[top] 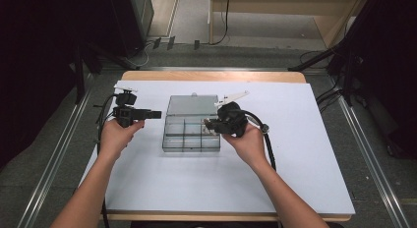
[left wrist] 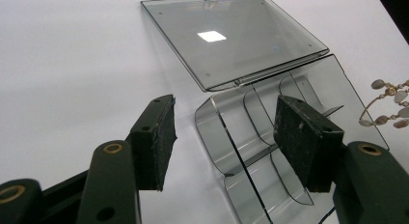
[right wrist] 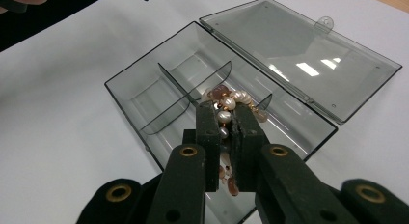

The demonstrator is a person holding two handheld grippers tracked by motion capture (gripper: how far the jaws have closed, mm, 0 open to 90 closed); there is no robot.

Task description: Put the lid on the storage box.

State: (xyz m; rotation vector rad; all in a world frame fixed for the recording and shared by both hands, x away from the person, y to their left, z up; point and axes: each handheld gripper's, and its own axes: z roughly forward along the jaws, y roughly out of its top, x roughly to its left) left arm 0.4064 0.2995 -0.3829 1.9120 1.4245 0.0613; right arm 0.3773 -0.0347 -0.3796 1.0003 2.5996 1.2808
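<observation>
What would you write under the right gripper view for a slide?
Right tongs shut on a beaded bracelet, held over an open, compartmented clear plastic box on a white table.

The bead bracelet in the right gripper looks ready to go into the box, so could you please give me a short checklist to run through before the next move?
1. Grip on the bead bracelet: the right gripper has its jaws shut on the strand. Ok.
2. Lid of the clear box: fully open, lying flat behind the tray. Ok.
3. Compartments free: the ones visible in the right gripper view look empty. Ok.
4. Bracelet above the box: it hangs over the right side of the tray. Ok.
5. Left gripper: open, beside the box, holding nothing. Ok.
6. Which compartment lies directly under the beads: cannot tell.
</observation>
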